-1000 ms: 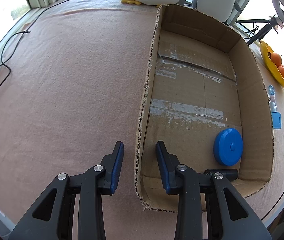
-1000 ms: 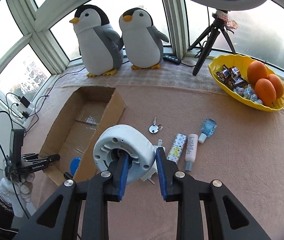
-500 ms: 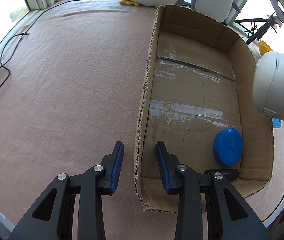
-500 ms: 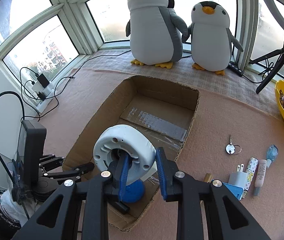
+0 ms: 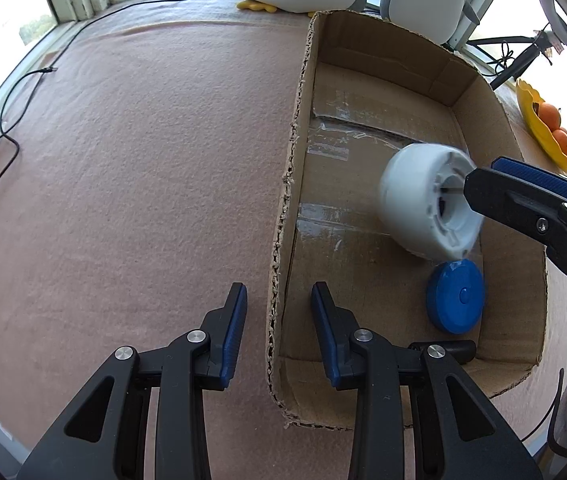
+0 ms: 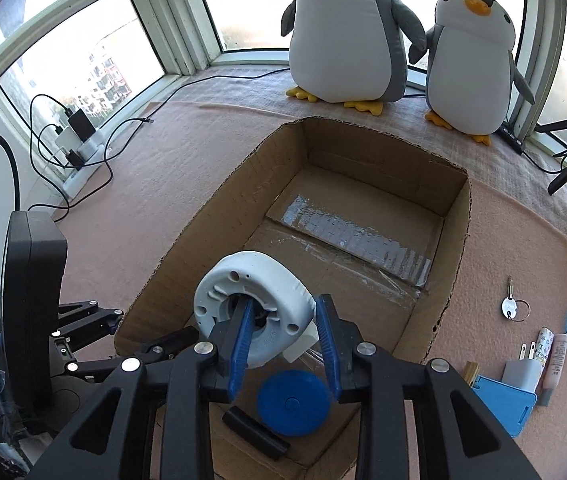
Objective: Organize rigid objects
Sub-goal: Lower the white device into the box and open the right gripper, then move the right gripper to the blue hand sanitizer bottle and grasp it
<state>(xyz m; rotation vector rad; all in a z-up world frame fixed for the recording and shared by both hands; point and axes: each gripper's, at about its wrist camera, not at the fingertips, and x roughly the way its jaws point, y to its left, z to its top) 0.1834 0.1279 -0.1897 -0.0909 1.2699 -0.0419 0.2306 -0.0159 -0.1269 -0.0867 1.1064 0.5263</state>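
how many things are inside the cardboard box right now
3: a blue round case and a black cylinder on the floor at the near end, and a white round device just above them. Anything under it would be hidden.

home, bay-window nook | plush penguins (image 6: 347, 36) | fruit bowl (image 5: 539, 128)

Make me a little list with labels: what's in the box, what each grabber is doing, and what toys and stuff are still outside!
Box: open cardboard box on the pink cloth
In the box: blue round disc, black stick-shaped thing
Right gripper: over the box, jaws opening around the white round device
Left gripper: shut on the box's near wall
Still outside: key, white charger plug, blue card-like thing, small tubes
Watching: two plush penguins
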